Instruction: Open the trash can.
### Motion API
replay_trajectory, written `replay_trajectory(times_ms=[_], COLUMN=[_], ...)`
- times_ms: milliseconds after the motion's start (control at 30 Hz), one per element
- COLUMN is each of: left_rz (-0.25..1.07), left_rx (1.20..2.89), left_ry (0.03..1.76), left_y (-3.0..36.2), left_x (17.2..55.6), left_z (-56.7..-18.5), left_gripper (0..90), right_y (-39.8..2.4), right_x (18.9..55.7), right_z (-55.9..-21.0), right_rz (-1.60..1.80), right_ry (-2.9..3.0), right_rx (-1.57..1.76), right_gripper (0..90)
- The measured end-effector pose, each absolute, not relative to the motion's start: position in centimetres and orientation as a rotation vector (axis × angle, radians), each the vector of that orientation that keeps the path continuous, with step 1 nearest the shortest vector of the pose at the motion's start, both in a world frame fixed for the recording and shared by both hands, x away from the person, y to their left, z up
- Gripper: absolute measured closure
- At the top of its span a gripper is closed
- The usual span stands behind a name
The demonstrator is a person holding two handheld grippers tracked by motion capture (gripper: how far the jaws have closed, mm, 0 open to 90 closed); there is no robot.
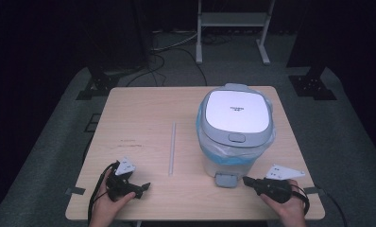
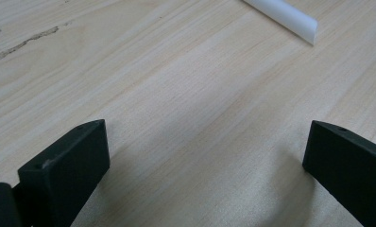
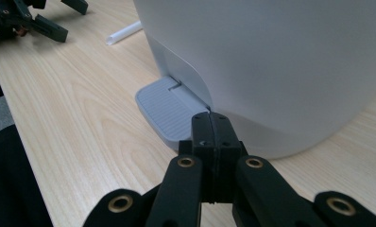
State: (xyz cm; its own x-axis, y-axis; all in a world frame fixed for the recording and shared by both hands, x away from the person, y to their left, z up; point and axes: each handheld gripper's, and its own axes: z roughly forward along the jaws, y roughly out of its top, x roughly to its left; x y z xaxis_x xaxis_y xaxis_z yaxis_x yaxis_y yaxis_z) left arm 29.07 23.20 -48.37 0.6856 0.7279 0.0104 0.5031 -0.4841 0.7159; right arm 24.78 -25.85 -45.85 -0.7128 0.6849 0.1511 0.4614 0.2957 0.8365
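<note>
Right gripper (image 3: 209, 118): jaws pressed flat together with nothing between them, tips poised at the edge of the grey pedal (image 3: 165, 111) — in the high view it sits at about five o'clock on the table (image 1: 143, 109).
Left gripper (image 1: 143, 187): jaws spread wide over bare wood, holding nothing, parked at about seven o'clock.
Step in hand: looks like a press on the pedal to pop the lid, though the tips aren't clearly on it yet.
How to do it well: bring the closed tips onto the ribbed middle of the pedal, not its outer lip, and push straight down. A sideways shove could skid the light bin across the wood. Steady pressure, I'd say, and hold it down while the lid is needed open.
Pedal bin (image 1: 235, 135): stands upright at about two o'clock of the table's centre, pedal facing the person.
Lid (image 1: 235, 112): white, shut flat.
Bin contents: can't tell with the lid down; a blue liner (image 1: 233, 152) bunches out under the rim.
White strip (image 1: 172, 147): lies along the table's middle, well apart from both grippers.
</note>
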Motion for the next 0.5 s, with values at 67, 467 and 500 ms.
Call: replay_trajectory(times_ms=[67,467,500], left_rz=[0.409,0.410,0.410], left_rx=[2.188,2.188,2.188], left_ry=[0.939,0.940,0.940], left_y=[23.2,23.2,23.2], left_x=[29.1,29.1,29.1], left_z=[-48.4,-48.4,-48.4], left_gripper=[0.3,0.3,0.3], right_y=[-25.7,-24.1,-23.9], right_x=[24.9,25.2,25.3], right_z=[-45.8,-45.9,-45.9], right_rz=[1.387,1.406,1.402], right_ry=[2.326,2.337,2.341], right_rx=[1.046,1.017,1.012], right_gripper=[90.0,90.0,90.0])
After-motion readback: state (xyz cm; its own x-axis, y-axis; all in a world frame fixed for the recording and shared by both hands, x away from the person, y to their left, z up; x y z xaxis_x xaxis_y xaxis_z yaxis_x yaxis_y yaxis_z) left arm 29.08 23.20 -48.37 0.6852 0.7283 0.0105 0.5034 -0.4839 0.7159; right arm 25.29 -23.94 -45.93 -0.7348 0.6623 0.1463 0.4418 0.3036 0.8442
